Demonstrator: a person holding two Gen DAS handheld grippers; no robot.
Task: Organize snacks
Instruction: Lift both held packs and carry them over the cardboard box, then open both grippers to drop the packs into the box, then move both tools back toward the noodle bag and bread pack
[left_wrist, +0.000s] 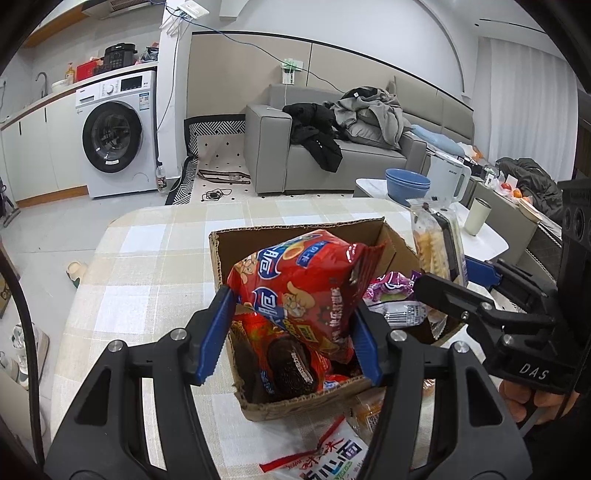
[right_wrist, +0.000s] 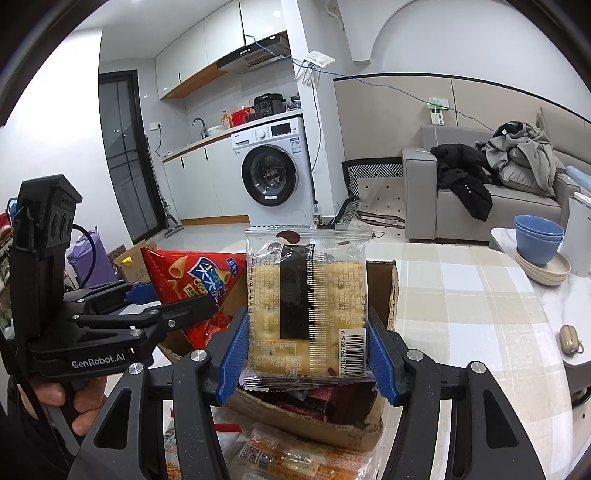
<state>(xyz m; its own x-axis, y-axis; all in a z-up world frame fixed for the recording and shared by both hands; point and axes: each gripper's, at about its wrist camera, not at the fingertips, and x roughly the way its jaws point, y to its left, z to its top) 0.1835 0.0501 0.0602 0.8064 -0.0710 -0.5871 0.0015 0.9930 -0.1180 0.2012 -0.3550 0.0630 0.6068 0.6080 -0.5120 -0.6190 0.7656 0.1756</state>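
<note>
Gripping a red snack bag (left_wrist: 295, 284) between its blue pads, the left hand-held gripper (left_wrist: 291, 336) is holding it above the open cardboard box (left_wrist: 306, 402); the bag is leaning tilted, its lower end hanging inside the box over a wrapped chocolate sandwich cookie (left_wrist: 291, 365) and other red packets. In front of the box, nearest the camera, a white packet with red print (left_wrist: 325, 458) is lying on the checked cloth of the desk (left_wrist: 147, 280), with an orange-labelled packet just beside it. To the right, the right hand-held gripper (right_wrist: 306, 350) is clamping a clear cracker pack (right_wrist: 306, 306) at its two side edges, holding it upright above the near edge of the box; a black strip and a barcode are facing the right wrist camera. A person's fingers (right_wrist: 85, 406) are curling around the left tool's handle in that view. A purple packet (left_wrist: 391, 288) is resting at the right side of the box, by its rim. Farther along, a small tan pouch (right_wrist: 570, 338) is lying on the desk, well apart from the box. Beyond the desk, blue bowls (left_wrist: 408, 186) are stacked on a white side table, and a washing machine (left_wrist: 118, 136) and a grey sofa (left_wrist: 332, 155) heaped with clothes are standing at the back of the room.
</note>
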